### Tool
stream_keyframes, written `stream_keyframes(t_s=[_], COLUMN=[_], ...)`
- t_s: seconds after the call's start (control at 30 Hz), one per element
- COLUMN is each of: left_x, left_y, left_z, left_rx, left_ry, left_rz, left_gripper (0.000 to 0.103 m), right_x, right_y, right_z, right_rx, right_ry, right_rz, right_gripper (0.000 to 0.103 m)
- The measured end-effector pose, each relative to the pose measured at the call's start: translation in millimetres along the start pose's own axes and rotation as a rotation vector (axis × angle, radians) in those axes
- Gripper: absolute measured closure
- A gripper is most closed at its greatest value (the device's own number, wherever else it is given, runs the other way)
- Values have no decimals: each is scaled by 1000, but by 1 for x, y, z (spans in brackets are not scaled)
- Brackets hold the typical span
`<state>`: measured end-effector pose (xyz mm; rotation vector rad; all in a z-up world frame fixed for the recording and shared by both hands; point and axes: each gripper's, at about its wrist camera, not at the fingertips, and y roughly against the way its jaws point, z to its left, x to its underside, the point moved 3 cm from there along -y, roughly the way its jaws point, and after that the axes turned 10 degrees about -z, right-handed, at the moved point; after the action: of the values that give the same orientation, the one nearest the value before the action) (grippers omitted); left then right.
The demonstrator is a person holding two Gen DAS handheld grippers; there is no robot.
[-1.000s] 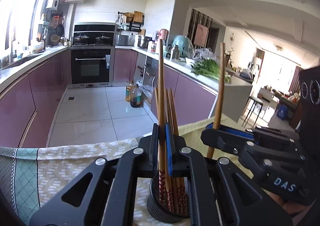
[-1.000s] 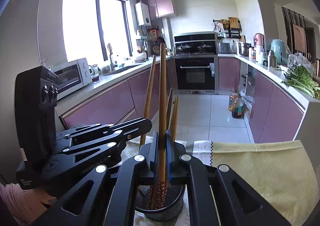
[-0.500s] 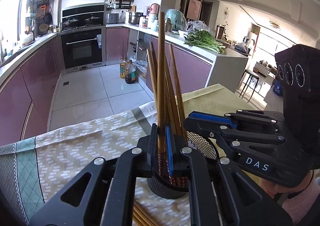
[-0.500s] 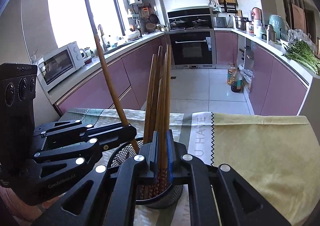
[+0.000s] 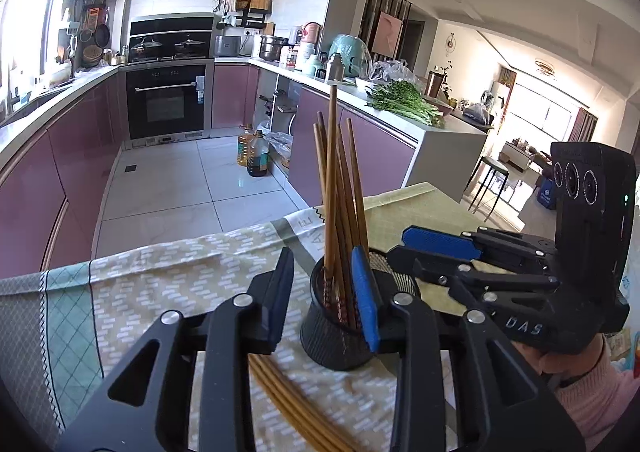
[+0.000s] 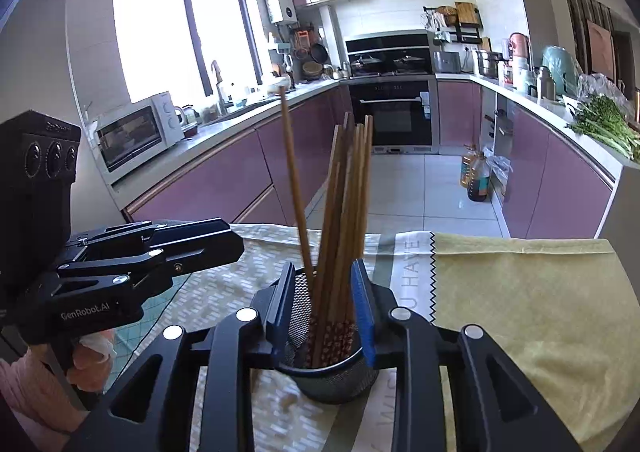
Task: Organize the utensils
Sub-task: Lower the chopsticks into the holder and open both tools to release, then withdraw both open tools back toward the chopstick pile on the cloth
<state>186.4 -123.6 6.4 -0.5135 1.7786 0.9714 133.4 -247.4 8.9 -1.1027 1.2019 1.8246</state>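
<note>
1. Left gripper [image 5: 323, 302] has its jaws parted, and they have just been opening. The blue pads stand clear of the chopsticks [image 5: 338, 219], gripping nothing.
2. In the left wrist view the black mesh cup [image 5: 336, 336] sits just beyond the fingers, partly behind the right-hand pad. The chopsticks stand upright in it, fanned slightly.
3. Right gripper [image 6: 323, 310] has also just been opening. Its pads stand on either side of the cup [image 6: 332, 376], with the chopsticks [image 6: 344, 219] rising between them, untouched as far as I can see.
4. One stick [image 6: 294, 179] leans away to the left of the bunch, its foot still in the cup.
5. More loose chopsticks [image 5: 288, 404] lie flat on the tablecloth [image 5: 160, 292], running under the left gripper, near the cup's base.
6. The two grippers are close together, each showing in the other's camera; a hand [image 6: 90, 356] holds the left one, and a pink sleeve [image 5: 596, 396] is behind the right one.
7. The cup stands on the patterned part of the cloth, by the printed lettering.
</note>
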Motion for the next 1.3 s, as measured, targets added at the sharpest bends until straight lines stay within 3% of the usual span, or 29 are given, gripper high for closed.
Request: stream_keyframes(t_s=[0.17, 0.43, 0.8, 1.3], left_x=[24, 81, 137, 154], left_y=[28, 55, 60, 53], left_z=[3, 25, 35, 27], left_rx=[-39, -132, -177, -150], left_ry=[-27, -2, 79, 89], left_rz=[9, 89, 184, 256], left_gripper=[50, 28, 26, 27], right_x=[14, 76, 115, 125], right_y=[15, -3, -17, -12], right_z=[19, 49, 61, 58], right_rx=[-73, -155, -144, -109], right_ry=[18, 30, 15, 3], right_rz=[14, 199, 313, 339], right_gripper=[70, 66, 68, 81])
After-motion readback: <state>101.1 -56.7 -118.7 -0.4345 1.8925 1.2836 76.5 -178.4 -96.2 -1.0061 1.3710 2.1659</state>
